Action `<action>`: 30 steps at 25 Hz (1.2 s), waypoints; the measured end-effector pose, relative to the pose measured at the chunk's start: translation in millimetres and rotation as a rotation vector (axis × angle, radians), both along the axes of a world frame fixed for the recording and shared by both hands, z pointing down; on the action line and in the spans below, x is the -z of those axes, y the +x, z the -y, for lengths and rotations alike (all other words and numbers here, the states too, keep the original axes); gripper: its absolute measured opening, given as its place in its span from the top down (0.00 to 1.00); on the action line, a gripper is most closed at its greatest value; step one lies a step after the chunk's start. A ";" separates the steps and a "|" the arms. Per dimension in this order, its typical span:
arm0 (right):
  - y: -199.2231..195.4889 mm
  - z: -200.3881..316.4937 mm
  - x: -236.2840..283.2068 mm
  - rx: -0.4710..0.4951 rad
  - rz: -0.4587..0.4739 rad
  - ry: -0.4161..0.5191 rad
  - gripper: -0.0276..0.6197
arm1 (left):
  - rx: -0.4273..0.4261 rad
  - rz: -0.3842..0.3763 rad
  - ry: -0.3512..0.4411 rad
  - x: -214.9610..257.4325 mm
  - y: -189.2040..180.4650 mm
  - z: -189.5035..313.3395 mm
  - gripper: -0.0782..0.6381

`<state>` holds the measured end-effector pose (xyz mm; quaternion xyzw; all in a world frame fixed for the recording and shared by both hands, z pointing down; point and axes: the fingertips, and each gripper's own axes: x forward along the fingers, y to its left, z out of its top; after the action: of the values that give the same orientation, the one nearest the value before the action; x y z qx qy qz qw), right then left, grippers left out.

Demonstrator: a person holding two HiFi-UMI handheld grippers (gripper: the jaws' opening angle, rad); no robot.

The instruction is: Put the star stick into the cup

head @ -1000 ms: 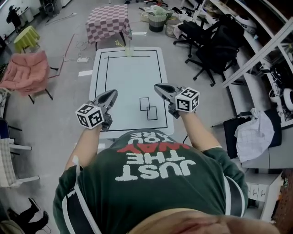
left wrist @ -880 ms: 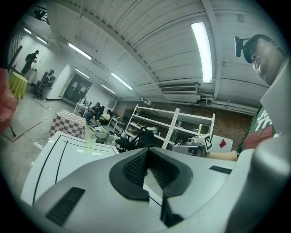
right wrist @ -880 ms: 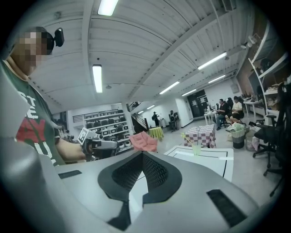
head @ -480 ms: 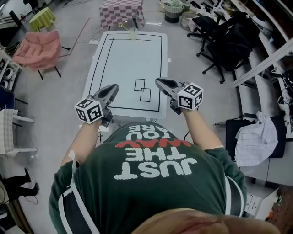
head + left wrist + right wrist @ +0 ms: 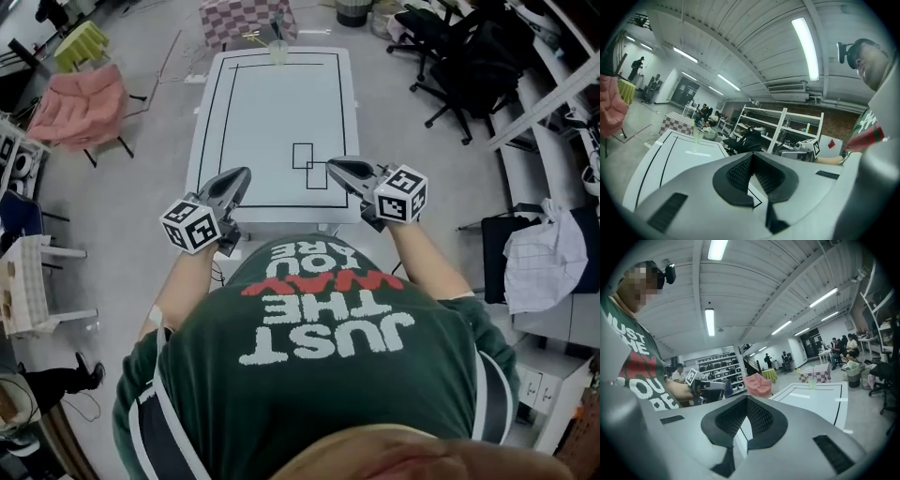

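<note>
Left claw (image 5: 243, 174), right claw (image 5: 334, 165), each together and empty, over near end of white table (image 5: 272, 112), cup (image 5: 277, 52) opposite.

Left tongs (image 5: 245, 173), right tongs (image 5: 331, 164) nearer table (image 5: 272, 112) edge

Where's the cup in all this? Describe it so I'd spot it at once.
Find the long white table with the black outline. Follow it to the far end: the cup stands at the middle of that edge, just before the checkered table. It is small, pale and see-through, unlike the flat black rectangles marked nearer the person.
</note>
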<state>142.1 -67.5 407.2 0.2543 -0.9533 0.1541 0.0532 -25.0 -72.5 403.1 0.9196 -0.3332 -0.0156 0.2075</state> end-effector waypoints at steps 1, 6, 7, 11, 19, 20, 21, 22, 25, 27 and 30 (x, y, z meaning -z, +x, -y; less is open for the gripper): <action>-6.8 2.1 -1.5 -0.016 0.002 -0.004 0.91 | -0.020 -0.004 0.007 -0.4 -5.7 3.2 0.88; -26.4 -2.3 -12.5 -0.068 0.039 -0.029 0.91 | -0.097 -0.008 0.010 -13.6 -17.3 4.4 0.88; -29.6 -2.6 -13.2 -0.071 0.036 -0.024 0.91 | -0.107 -0.012 0.010 -15.3 -19.1 4.8 0.88; -45.0 5.7 -8.6 -0.061 -0.002 0.004 0.91 | -0.120 -0.035 0.021 -16.5 -28.2 16.8 0.88; -57.3 9.8 -13.7 -0.051 -0.042 -0.019 0.91 | -0.099 -0.068 0.004 -21.3 -46.0 21.3 0.88; -58.0 10.4 -13.9 -0.045 -0.045 -0.019 0.91 | -0.096 -0.069 0.007 -20.4 -46.7 21.8 0.88; -58.8 11.6 -13.5 -0.040 -0.048 -0.017 0.91 | -0.092 -0.072 0.011 -19.2 -47.3 22.8 0.88; -59.5 13.1 -12.6 -0.034 -0.051 -0.014 0.91 | -0.088 -0.074 0.014 -18.3 -47.6 23.9 0.88; -59.1 15.4 -12.4 -0.022 -0.056 -0.008 0.91 | -0.077 -0.078 0.008 -20.6 -47.8 24.7 0.88; -56.9 13.9 -14.3 -0.021 -0.055 -0.013 0.91 | -0.072 -0.079 -0.002 -23.8 -47.2 22.6 0.88; -54.5 12.3 -15.4 -0.020 -0.055 -0.018 0.91 | -0.071 -0.078 -0.003 -22.9 -46.1 21.4 0.88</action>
<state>87.6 -79.8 422.6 0.2676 -0.9474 0.1563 0.0803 -71.1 -93.9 426.1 0.9293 -0.2919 -0.0438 0.2221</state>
